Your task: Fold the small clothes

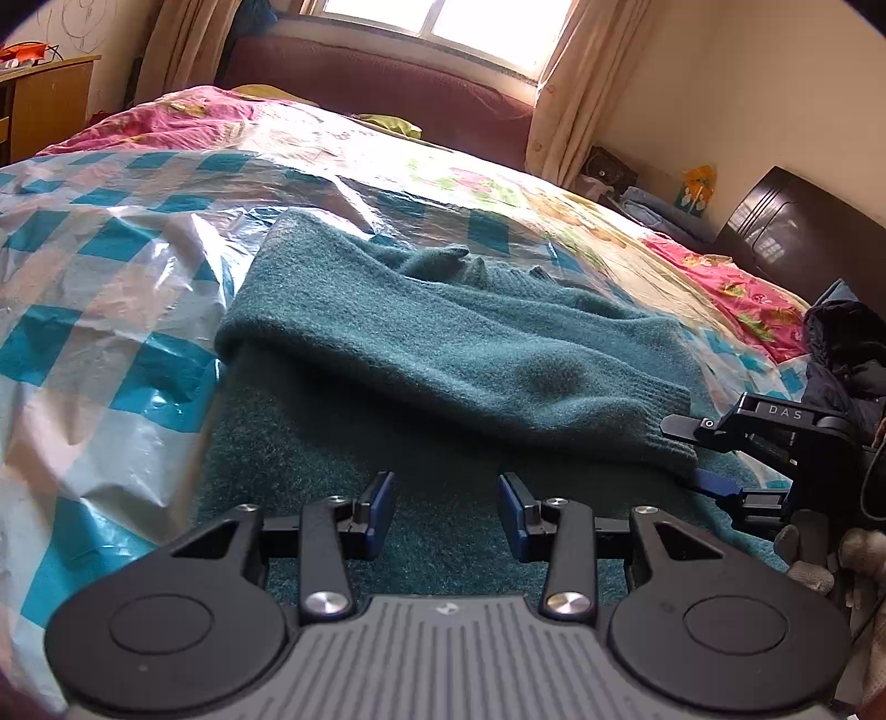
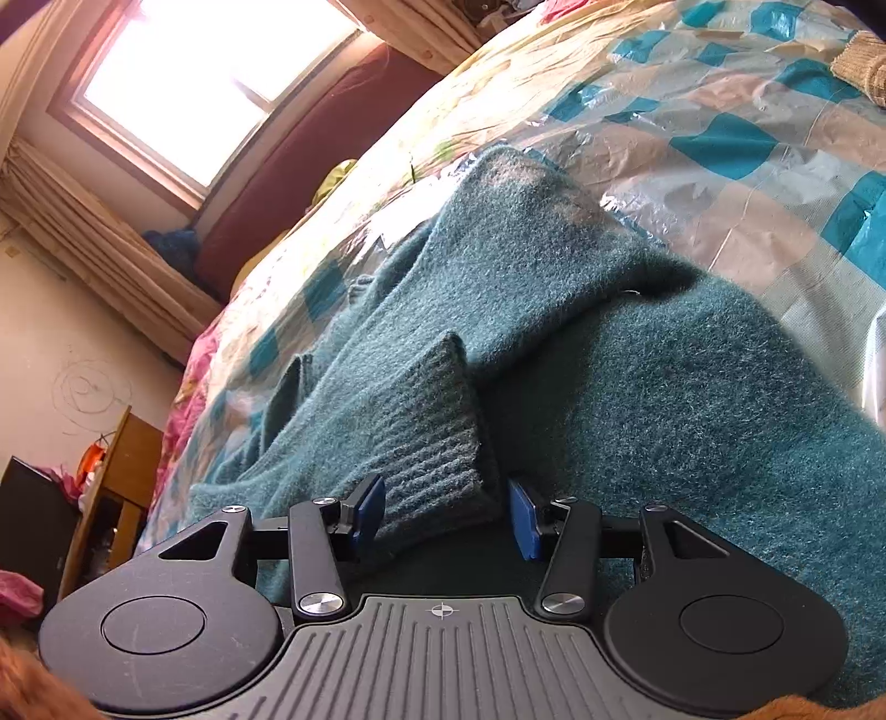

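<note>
A dark teal knitted sweater [image 1: 421, 343] lies on the bed, one sleeve folded across its body. My left gripper [image 1: 446, 509] is open and empty, low over the sweater's body. My right gripper [image 2: 446, 512] is open, its jaws either side of the sleeve's ribbed cuff [image 2: 432, 443] without pinching it. In the left wrist view the right gripper [image 1: 692, 451] shows at the right, at the cuff's end [image 1: 670, 426].
The bed is covered by a crinkled plastic sheet with teal checks [image 1: 111, 288] over a floral quilt [image 1: 736, 288]. A dark pile of clothes [image 1: 847, 354] lies at the right. A wooden desk [image 1: 44, 99] and a window [image 1: 443, 22] lie beyond.
</note>
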Demonstrator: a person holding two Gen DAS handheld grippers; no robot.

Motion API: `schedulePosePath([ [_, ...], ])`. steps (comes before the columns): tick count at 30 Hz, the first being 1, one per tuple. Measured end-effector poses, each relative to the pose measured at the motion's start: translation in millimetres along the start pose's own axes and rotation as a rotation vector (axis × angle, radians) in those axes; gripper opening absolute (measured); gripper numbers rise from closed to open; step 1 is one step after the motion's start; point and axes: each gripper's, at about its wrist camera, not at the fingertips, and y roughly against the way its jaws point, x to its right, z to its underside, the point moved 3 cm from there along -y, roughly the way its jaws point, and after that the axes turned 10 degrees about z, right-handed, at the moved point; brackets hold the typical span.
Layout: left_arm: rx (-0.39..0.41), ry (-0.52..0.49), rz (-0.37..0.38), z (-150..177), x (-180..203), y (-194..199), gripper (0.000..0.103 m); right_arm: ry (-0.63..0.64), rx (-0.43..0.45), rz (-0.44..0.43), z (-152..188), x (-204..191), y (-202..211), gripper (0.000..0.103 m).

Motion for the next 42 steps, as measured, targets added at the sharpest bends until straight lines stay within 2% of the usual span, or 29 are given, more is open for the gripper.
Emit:
schedulePosePath([
  [1,0.0,-0.001,0.0,0,0,0,0.044,-0.008,0.002,0.0,0,0,0,0.046],
  [3,-0.001,-0.002,0.002,1,0,0,0.044,-0.017,0.003,0.019,-1,-1,-2,0.033],
  [7,0.002,-0.011,-0.006,2,1,0,0.044,-0.015,-0.006,0.031,-6,-7,-3,0.017],
  [11,0.015,-0.027,-0.012,-9,4,1,0.044,0.059,0.011,-0.022,-30,-37,4,0.013],
  [13,0.041,-0.031,-0.007,-21,6,5,0.045,0.107,0.049,-0.061,-48,-59,13,0.013],
  [17,0.112,-0.086,-0.002,-53,17,8,0.046,0.217,0.189,-0.142,-89,-104,45,0.012],
  [19,0.147,-0.118,-0.007,-67,21,6,0.05,0.274,0.272,-0.149,-107,-118,59,0.012],
  [22,0.189,-0.15,-0.016,-82,22,-6,0.056,0.339,0.353,-0.095,-118,-113,58,0.012],
  [23,0.18,-0.154,-0.028,-84,19,-15,0.059,0.365,0.361,-0.056,-118,-107,50,0.012],
  [24,0.153,-0.159,-0.042,-83,15,-25,0.064,0.411,0.361,0.032,-114,-97,31,0.012],
  [25,0.107,-0.162,-0.068,-80,8,-40,0.064,0.439,0.337,0.098,-110,-88,13,0.012],
  [27,0.013,-0.157,-0.098,-69,-4,-64,0.064,0.485,0.201,0.271,-95,-57,-41,0.012],
  [28,-0.026,-0.161,-0.104,-61,-7,-72,0.064,0.482,0.143,0.318,-88,-44,-59,0.012],
  [32,-0.041,-0.271,-0.116,-50,4,-66,0.064,0.42,0.162,0.284,-78,-30,-52,0.016],
  [34,-0.038,-0.262,-0.098,-53,8,-59,0.064,0.419,0.173,0.272,-81,-31,-43,0.017],
  [37,0.015,-0.228,-0.053,-66,11,-42,0.064,0.469,0.233,0.264,-81,-44,-25,0.018],
  [39,0.063,-0.211,-0.057,-79,8,-35,0.064,0.507,0.293,0.263,-78,-55,-15,0.018],
  [42,0.099,-0.168,-0.099,-93,-5,-36,0.064,0.6,0.394,0.311,-73,-72,-9,0.02],
])
